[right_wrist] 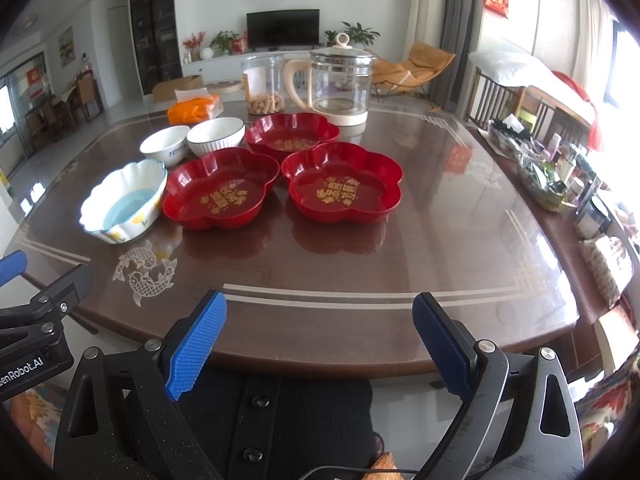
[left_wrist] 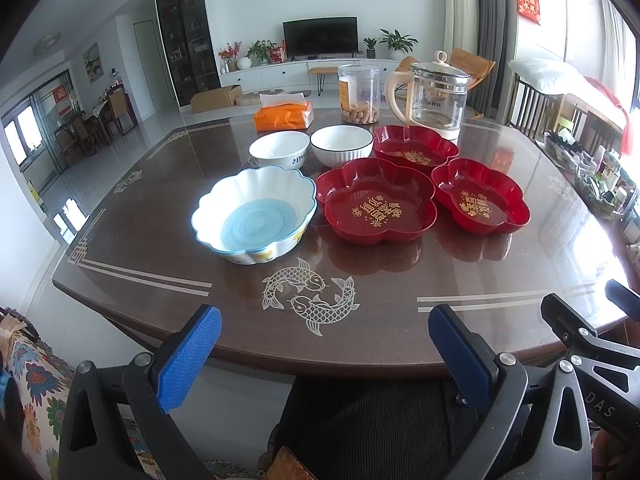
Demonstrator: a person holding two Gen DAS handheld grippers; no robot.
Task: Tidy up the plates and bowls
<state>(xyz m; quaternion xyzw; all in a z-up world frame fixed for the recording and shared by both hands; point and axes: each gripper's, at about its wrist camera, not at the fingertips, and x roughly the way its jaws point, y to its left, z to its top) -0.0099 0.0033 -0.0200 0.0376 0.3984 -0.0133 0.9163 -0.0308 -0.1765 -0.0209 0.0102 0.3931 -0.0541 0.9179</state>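
Three red flower-shaped plates sit on the brown table (left_wrist: 168, 304): one in the middle (left_wrist: 376, 204) (right_wrist: 222, 190), one to the right (left_wrist: 480, 200) (right_wrist: 342, 184), one behind (left_wrist: 416, 148) (right_wrist: 292, 134). A scalloped white bowl with a blue bottom (left_wrist: 254, 216) (right_wrist: 124, 202) stands left of them. Two plain white bowls (left_wrist: 279, 151) (left_wrist: 342, 145) stand behind it, also in the right wrist view (right_wrist: 165, 145) (right_wrist: 216, 134). My left gripper (left_wrist: 324, 352) and right gripper (right_wrist: 320, 340) are open and empty, held off the table's near edge.
A glass kettle (left_wrist: 436, 98) (right_wrist: 340, 84), a clear jar of snacks (left_wrist: 359, 94) (right_wrist: 264, 84) and an orange tissue pack (left_wrist: 284, 116) (right_wrist: 194, 108) stand at the table's far side. A cluttered basket (right_wrist: 548, 176) is at the right.
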